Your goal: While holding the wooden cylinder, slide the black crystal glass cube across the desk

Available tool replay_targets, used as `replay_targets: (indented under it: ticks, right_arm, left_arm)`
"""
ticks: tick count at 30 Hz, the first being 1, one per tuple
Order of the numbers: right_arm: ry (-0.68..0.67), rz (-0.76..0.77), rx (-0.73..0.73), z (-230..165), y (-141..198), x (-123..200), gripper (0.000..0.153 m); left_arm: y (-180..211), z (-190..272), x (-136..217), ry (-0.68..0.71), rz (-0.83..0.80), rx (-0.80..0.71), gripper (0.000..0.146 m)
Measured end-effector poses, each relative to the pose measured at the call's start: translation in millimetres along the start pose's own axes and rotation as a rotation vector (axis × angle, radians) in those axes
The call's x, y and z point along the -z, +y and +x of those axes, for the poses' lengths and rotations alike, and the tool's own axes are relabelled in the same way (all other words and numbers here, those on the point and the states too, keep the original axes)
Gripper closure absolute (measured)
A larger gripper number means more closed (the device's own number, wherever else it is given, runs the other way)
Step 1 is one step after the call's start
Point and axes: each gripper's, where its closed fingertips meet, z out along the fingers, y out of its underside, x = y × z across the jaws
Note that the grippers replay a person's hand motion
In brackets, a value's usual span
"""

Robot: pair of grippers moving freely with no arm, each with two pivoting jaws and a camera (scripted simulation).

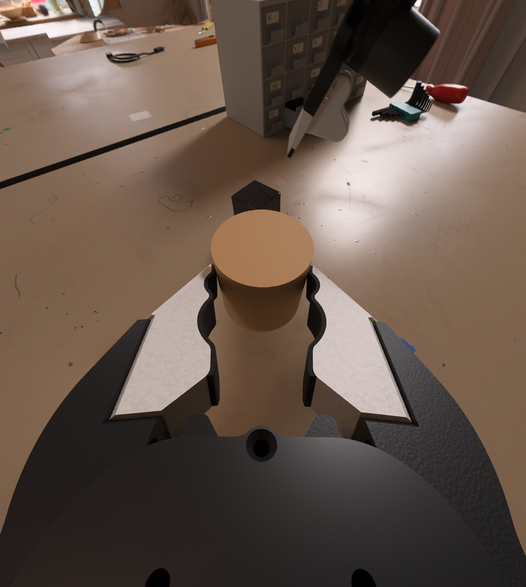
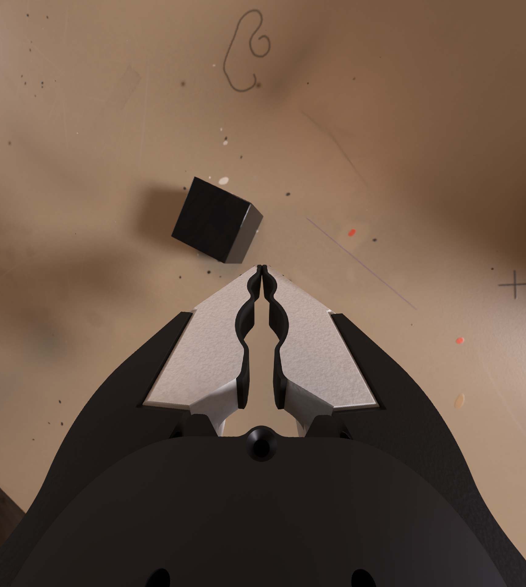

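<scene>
Left tool [image 1: 261, 270] clamps wooden cylinder [image 1: 261, 266]; right tool [image 2: 261, 266] closed, empty; speckled desk [image 2: 382, 158] (pen scribbles).

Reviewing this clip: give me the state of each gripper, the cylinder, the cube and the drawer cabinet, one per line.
left gripper: shut on the wooden cylinder.
wooden cylinder: upright, clamped between the fingers.
right gripper: shut, empty, tips just short of the cube, raised above the desk.
black glass cube: resting on the desk, untouched.
drawer cabinet: one bottom drawer pulled out.
</scene>
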Motion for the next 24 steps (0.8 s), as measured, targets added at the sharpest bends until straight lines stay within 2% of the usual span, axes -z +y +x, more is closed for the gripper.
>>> replay_targets:
  ticks: [13,20,24]
  right_arm:
    - [-0.098,0.168,0.054,13.1,34.9,28.3,0.150]
    - [-0.159,0.190,0.171,8.7,48.9,26.7,0.114]
    - [-0.224,0.214,0.270,3.2,47.1,25.8,0.086]
  left_arm:
    - [-10.9,-10.2,22.1,-0.015,0.085,0.043,0.089]
    - [-15.7,-8.2,30.0,0.001,0.110,0.049,0.089]
    - [-19.1,-5.7,32.1,0.013,0.127,0.057,0.089]
